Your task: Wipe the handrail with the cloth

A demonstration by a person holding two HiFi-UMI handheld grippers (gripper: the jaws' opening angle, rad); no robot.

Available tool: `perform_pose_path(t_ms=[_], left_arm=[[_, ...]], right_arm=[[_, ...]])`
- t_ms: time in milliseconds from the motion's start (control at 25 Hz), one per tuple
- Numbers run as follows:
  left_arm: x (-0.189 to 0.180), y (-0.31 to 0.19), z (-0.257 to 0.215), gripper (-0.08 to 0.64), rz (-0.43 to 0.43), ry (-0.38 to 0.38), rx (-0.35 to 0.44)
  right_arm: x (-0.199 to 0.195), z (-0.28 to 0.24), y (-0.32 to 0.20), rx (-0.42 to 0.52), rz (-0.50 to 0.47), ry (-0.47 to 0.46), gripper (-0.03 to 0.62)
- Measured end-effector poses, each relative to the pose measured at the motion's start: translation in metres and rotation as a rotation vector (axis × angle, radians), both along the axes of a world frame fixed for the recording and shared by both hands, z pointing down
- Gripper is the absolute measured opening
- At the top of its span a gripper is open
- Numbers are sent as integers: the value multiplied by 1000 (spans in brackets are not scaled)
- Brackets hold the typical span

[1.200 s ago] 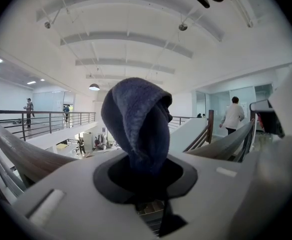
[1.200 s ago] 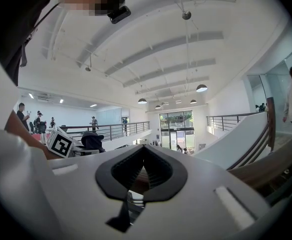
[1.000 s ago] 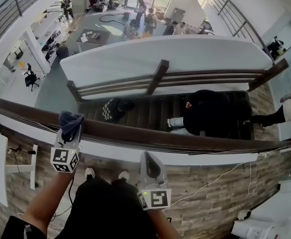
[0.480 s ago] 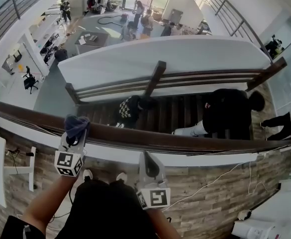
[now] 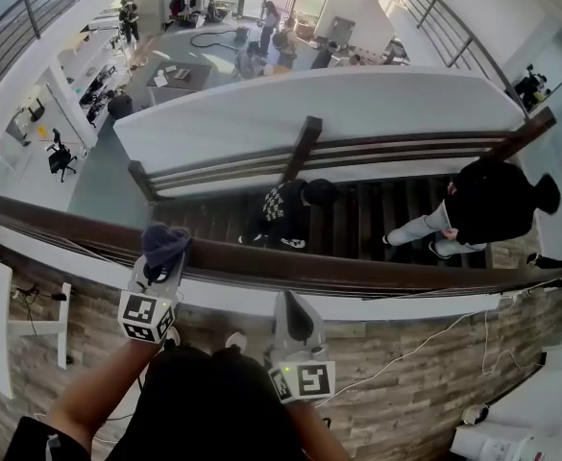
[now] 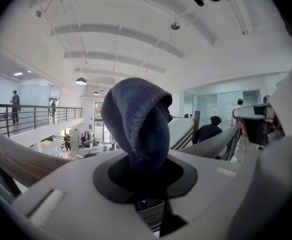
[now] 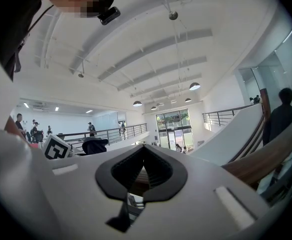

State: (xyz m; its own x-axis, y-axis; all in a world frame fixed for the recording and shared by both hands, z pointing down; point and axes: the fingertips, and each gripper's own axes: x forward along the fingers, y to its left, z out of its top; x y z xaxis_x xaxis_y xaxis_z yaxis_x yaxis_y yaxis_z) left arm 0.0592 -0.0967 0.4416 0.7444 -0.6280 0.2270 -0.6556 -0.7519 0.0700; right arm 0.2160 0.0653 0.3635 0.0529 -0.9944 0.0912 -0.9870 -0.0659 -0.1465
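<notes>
Two grippers at the handrail [image 5: 377, 275]. Left gripper [image 5: 161, 262]: jaws clamped on the cloth [image 5: 165, 240] (dark blue, bunched), which sits on top of the rail. Right gripper [image 5: 284, 301]: jaws closed together, nothing between them, tip near the rail's near edge, apart from the cloth.

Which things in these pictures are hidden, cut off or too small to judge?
- Head view: the cloth covers its own contact with the handrail.
- Left gripper view: the cloth and the left hand-held gripper hide the rail beneath.
- Head view: picture edges cut off both handrail ends.
- Head view: people downstairs are too small.
</notes>
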Motion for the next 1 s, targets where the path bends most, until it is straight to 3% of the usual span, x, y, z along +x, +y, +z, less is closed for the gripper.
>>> perform_pose_path(t_ms=[200,680,1000], left_arm=[[9,5,-2,83,0,13,4],[38,22,-2,83,24,33,-4],[55,30,-3,83,39,28,-27]], right_arm=[[16,-11,7,28,35,17,2],[63,-1,32,-4,165,39,2],[74,-2,40,1,193,46,2]])
